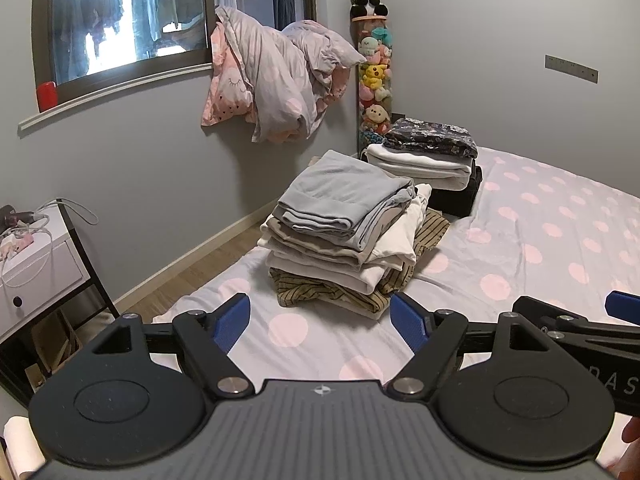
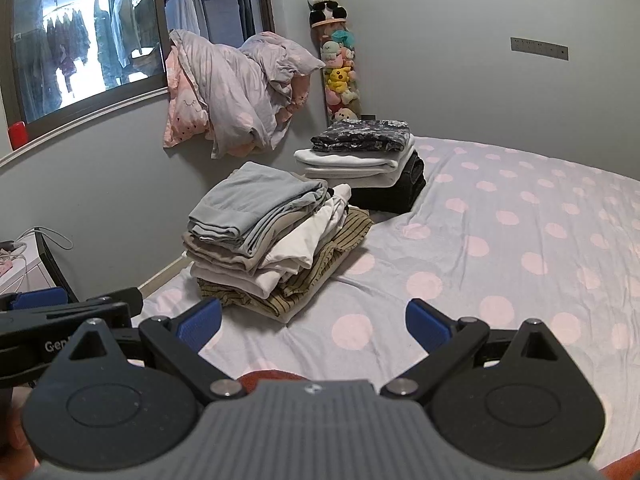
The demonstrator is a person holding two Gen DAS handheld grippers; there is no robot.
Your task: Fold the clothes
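A stack of folded clothes (image 1: 344,232) (image 2: 268,236) sits on the bed, with a grey garment on top, white and beige ones under it and a striped olive one at the bottom. Behind it stands a second stack (image 1: 428,160) (image 2: 360,160), topped by a dark floral piece over white and black ones. My left gripper (image 1: 320,324) hovers open over the sheet just in front of the near stack, holding nothing. My right gripper (image 2: 316,320) is open and empty too, to the right of the stack. Each gripper shows at the edge of the other's view.
The bed sheet (image 2: 500,248) is lilac with pink dots. A bundled duvet and pink pillow (image 1: 276,80) lean against the grey wall under the window. A column of plush toys (image 1: 376,68) fills the corner. A white nightstand (image 1: 36,268) stands at left. Something red-orange (image 2: 272,378) lies under my right gripper.
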